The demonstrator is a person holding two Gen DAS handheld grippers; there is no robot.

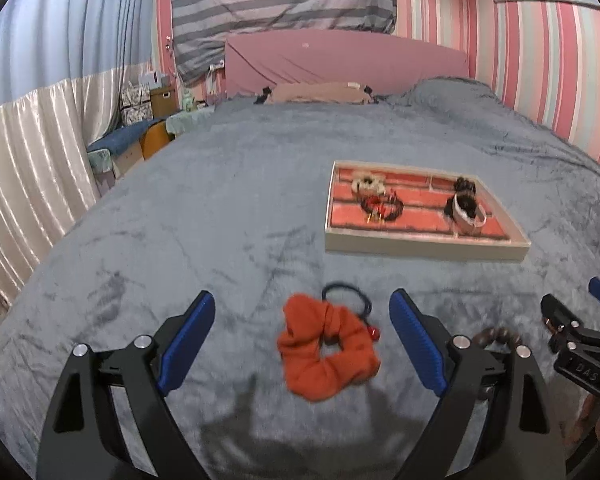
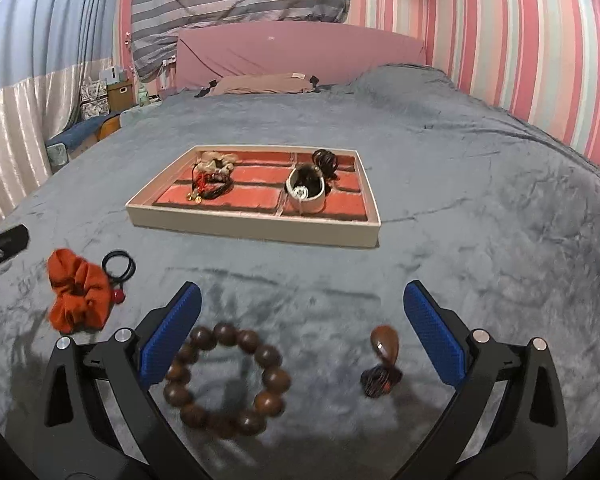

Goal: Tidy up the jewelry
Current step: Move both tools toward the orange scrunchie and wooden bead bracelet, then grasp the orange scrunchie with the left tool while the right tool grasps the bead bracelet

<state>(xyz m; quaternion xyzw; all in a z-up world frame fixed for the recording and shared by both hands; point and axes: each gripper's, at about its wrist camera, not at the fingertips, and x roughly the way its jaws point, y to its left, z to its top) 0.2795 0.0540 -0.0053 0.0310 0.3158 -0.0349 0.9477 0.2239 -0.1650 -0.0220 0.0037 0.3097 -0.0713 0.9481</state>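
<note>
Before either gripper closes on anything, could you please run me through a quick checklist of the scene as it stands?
1. Left gripper open: ok.
2. Scrunchie lies between the left fingers: ok.
3. Right gripper open: ok.
4. Bead bracelet centred between the right fingers: not ok, it lies by the left finger.
5. Tray has bare compartments: ok, front left looks free.
6. Black hair tie clear of the scrunchie: cannot tell, they seem to touch.
</note>
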